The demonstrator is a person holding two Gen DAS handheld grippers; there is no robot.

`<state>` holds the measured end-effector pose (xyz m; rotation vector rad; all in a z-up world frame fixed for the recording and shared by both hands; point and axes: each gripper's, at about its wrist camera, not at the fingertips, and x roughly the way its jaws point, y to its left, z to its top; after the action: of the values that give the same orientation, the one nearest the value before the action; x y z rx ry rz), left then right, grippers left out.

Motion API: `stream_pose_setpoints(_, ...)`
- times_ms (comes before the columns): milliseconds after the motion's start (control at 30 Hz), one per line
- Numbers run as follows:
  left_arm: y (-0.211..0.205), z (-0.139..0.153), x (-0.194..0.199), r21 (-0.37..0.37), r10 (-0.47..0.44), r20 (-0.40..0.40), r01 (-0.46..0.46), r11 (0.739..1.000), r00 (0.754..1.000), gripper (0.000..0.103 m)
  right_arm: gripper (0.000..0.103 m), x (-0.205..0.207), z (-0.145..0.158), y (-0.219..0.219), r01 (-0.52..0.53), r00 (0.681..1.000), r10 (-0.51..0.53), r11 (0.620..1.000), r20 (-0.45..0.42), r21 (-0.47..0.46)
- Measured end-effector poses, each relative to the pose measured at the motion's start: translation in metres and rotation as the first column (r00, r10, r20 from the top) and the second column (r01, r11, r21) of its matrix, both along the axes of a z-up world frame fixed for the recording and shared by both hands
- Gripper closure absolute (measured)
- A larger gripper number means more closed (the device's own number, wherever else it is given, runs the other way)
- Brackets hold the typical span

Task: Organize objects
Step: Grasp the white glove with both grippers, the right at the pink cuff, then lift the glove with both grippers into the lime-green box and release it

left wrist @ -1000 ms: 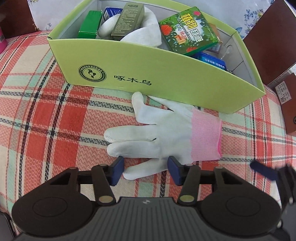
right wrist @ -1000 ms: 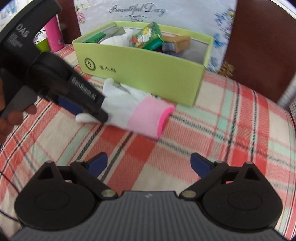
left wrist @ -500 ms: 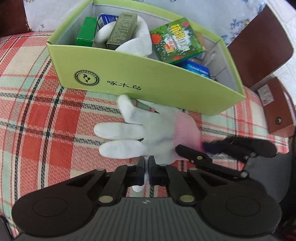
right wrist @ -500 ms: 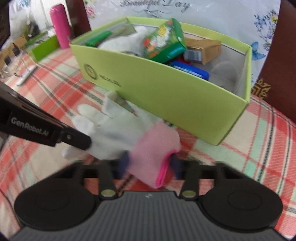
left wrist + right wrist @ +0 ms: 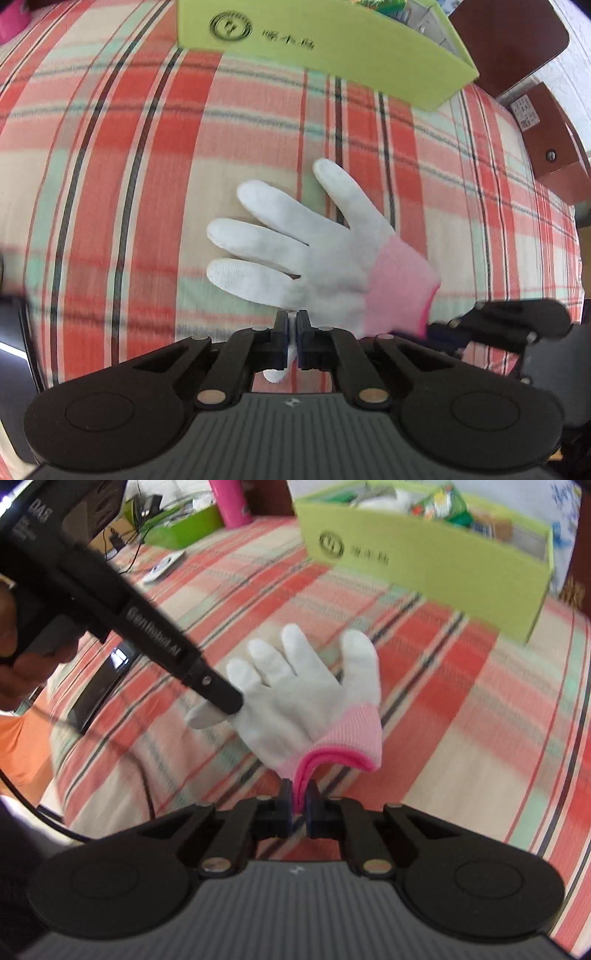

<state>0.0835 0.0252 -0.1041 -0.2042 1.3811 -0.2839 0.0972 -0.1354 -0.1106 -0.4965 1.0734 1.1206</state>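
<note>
So the lime-green cardboard box [image 5: 424, 550] sits at the back of the plaid tablecloth [image 5: 110, 184], and the white glove [image 5: 314, 258] hangs stretched in front, left gripper [image 5: 291, 332] pinching its little finger, right gripper [image 5: 298, 805] clamped on the pink cuff [image 5: 343, 738], probably for carrying it flat.

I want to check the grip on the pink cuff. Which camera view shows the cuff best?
The right wrist view. There the pink cuff faces the camera, its rim pinched by the right gripper. In the left wrist view the cuff lies sideways, and the right gripper hides where it is held.
</note>
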Motion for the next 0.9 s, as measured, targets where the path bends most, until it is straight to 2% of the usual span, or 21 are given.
stream_pose_setpoints(33,0.002,0.000,-0.001,-0.001,0.030,0.004,-0.030,1.000,1.000,0.098,0.094,0.000,0.000,-0.002,0.017,1.000,-0.017,1.000,-0.012,-0.004)
stream_pose_setpoints(100,0.006,0.005,0.001,0.028,0.073,0.033,-0.074,0.997,0.997,0.086,0.079,0.002,0.006,-0.005,0.047,0.999,-0.047,0.999,0.023,-0.009)
stream_pose_setpoints(133,0.011,0.010,0.002,0.040,0.093,0.052,-0.095,0.995,0.994,0.069,0.053,0.003,0.009,-0.006,0.054,0.997,-0.053,0.998,0.052,-0.011)
stream_pose_setpoints(167,0.013,0.012,0.004,0.049,0.115,0.072,-0.119,0.992,0.991,0.048,0.032,0.003,0.013,-0.006,0.061,0.994,-0.060,0.998,0.088,-0.006)
stream_pose_setpoints(233,0.016,0.015,0.006,0.062,0.159,0.113,-0.166,0.984,0.981,0.036,0.029,0.004,0.018,-0.006,0.051,0.988,-0.053,0.999,0.145,0.018)
stream_pose_setpoints(300,0.013,0.011,0.012,0.060,0.173,0.116,-0.181,0.982,0.978,0.036,0.026,0.005,0.016,0.004,0.022,0.986,-0.023,1.000,0.167,0.010)
stream_pose_setpoints(367,0.011,0.005,0.017,0.049,0.165,0.085,-0.170,0.984,0.983,0.036,0.023,0.007,0.009,0.011,0.000,0.984,0.000,1.000,0.178,-0.003)
stream_pose_setpoints(433,0.005,-0.001,0.017,0.061,0.131,0.068,-0.135,0.989,0.989,0.036,0.024,0.006,0.000,0.019,-0.010,0.985,0.015,1.000,0.169,-0.026)
stream_pose_setpoints(500,-0.002,-0.005,0.015,0.065,0.097,0.070,-0.102,0.993,0.993,0.043,0.033,-0.002,-0.006,0.023,-0.031,0.987,0.037,0.999,0.158,-0.038)
stream_pose_setpoints(533,-0.004,-0.006,0.012,0.040,0.083,0.070,-0.086,0.995,0.994,0.063,0.049,-0.007,-0.007,0.026,-0.044,0.985,0.051,0.998,0.164,-0.043)
stream_pose_setpoints(567,-0.006,-0.007,0.011,0.013,0.068,0.065,-0.069,0.997,0.996,0.084,0.071,-0.012,-0.006,0.026,-0.062,0.982,0.069,0.997,0.174,-0.043)
stream_pose_setpoints(600,-0.007,-0.007,0.011,-0.009,0.054,0.052,-0.054,0.999,0.997,0.089,0.080,-0.015,-0.004,0.026,-0.087,0.982,0.092,0.996,0.167,-0.038)
stream_pose_setpoints(633,-0.009,-0.006,0.010,-0.015,0.045,0.050,-0.044,0.999,0.998,0.089,0.087,-0.017,-0.002,0.027,-0.095,0.983,0.099,0.995,0.153,-0.033)
stream_pose_setpoints(767,-0.009,0.015,0.011,-0.058,0.041,0.098,-0.036,0.998,0.994,0.092,0.091,-0.008,0.009,0.019,-0.048,0.993,0.047,0.999,0.104,0.009)
stream_pose_setpoints(900,-0.005,0.052,0.023,-0.106,0.074,0.185,-0.055,0.993,0.980,0.092,0.091,0.005,0.039,0.011,0.003,0.994,-0.014,0.995,0.108,0.099)
